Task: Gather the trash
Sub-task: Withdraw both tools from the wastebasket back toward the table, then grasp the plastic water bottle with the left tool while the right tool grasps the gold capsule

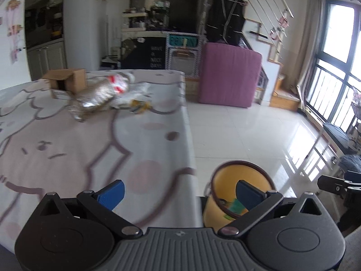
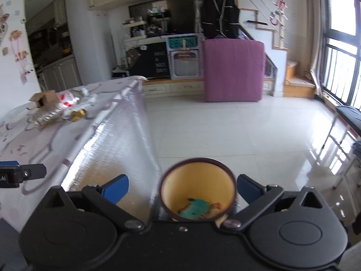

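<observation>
Blue fingertips of the left hand-held gripper stand spread wide apart with nothing between them, hanging over the near edge of the counter, which is covered in a cloth with a pink cartoon print. The right hand-held gripper is likewise released and empty, its fingers set on either side of a yellow bin with a dark rim that stands on the tiled floor just beside the counter's side. A green scrap lies in the bottom of the bin with some other small piece that is too blurred to name.

Trash waits at the far end of the counter: an open cardboard box, a crumpled plastic bottle with a red-and-white label lying tilted against it, and beside that a clear wrapper and a yellow wrapper. All of it is well apart from both grippers.

Across the floor a purple mattress stands upright near a staircase, and tall windows fill the right wall.
</observation>
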A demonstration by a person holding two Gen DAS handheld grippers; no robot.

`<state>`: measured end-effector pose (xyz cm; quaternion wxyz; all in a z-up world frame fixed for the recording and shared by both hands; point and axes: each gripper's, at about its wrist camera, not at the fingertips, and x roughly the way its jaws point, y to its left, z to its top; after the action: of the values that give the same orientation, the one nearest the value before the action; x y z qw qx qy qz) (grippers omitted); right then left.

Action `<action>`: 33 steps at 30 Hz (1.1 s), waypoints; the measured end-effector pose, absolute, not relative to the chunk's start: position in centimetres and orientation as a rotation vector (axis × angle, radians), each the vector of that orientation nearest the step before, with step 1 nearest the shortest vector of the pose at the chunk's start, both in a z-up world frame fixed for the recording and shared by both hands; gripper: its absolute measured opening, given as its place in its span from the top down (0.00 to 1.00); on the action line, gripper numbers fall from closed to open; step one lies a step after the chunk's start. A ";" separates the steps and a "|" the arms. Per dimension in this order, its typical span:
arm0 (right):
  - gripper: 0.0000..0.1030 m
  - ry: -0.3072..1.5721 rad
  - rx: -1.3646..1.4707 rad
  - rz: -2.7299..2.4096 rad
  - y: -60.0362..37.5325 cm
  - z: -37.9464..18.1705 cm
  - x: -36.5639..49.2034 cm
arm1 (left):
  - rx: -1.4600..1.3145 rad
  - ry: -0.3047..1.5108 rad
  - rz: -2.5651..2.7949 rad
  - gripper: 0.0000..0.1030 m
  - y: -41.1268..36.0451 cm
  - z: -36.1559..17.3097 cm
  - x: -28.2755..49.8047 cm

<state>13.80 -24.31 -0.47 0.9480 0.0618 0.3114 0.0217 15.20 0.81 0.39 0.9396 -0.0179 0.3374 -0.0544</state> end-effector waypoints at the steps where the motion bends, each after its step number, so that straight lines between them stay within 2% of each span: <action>1: 0.00 0.629 0.126 0.062 -23.4 -0.4 14.1 | -0.044 0.682 -0.100 0.00 1.8 0.4 15.3; 15: 0.00 0.587 0.051 0.233 -11.1 1.8 19.9 | -0.087 0.603 -0.026 0.00 12.8 0.8 17.8; 24: 0.00 0.597 0.103 0.308 -4.4 2.0 28.2 | -0.092 0.568 -0.024 0.00 18.1 0.1 20.5; 26: 0.05 0.622 0.120 0.313 -3.2 1.5 30.5 | -0.091 0.561 -0.027 0.00 19.0 0.0 21.3; 28: 0.15 0.648 0.159 0.317 -2.1 0.9 32.8 | -0.092 0.551 -0.033 0.00 19.7 0.1 22.3; 33: 0.28 0.694 0.188 0.282 0.0 -1.2 37.0 | -0.099 0.514 -0.064 0.00 20.6 0.6 25.1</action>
<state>37.03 -0.04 -1.19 0.9265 0.0917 0.3383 0.1373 25.15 20.61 0.57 0.9655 -0.0488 0.2539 -0.0315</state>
